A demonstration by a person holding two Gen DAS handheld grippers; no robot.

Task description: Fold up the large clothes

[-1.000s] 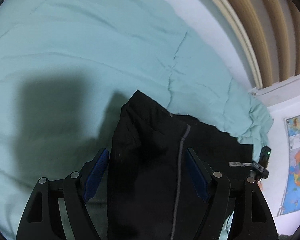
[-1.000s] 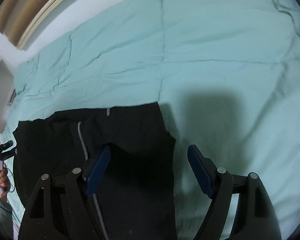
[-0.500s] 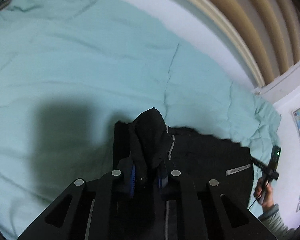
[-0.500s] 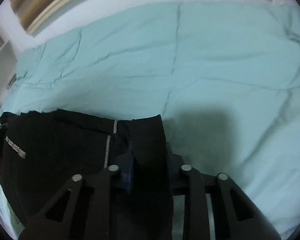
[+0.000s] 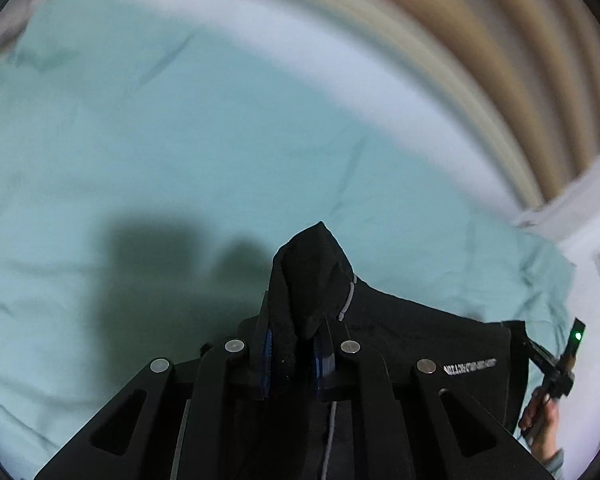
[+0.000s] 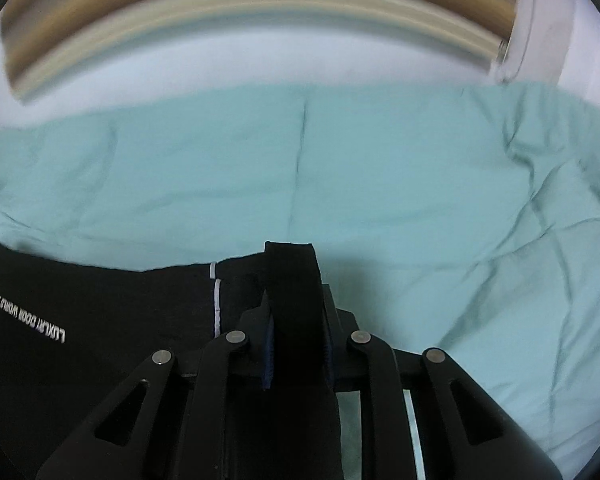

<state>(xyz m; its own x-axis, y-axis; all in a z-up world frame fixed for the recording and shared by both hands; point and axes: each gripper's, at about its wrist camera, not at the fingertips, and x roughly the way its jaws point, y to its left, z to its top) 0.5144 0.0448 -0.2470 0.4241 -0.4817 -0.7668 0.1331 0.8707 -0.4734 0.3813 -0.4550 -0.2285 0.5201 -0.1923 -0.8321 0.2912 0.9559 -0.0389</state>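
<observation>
A second ago both sets of jaws stood spread wide over the black garment (image 5: pixel 400 332) lying flat on the green quilt (image 5: pixel 180 140); now the left gripper (image 5: pixel 294 354) is pressed together on a bunched corner of the cloth, which pokes up past its blue pads (image 5: pixel 267 346) toward twelve o'clock; the right gripper (image 6: pixel 298 350) pinches the other corner (image 6: pixel 292 280), its jaws closing the last little way on the fabric between them; both views are blurred and show more of the wall and the beige curtain (image 5: pixel 500 60) at the top than before, and the held corners have come up off the bed. Both grippers point steeply downward over the quilt. The rest of the garment, with white lettering (image 6: pixel 24 316) and a grey stripe (image 6: pixel 216 300), hangs toward nine o'clock in the right view and toward three o'clock in the left; there, at four o'clock, a hand (image 5: pixel 540 420) grips a handle.
</observation>
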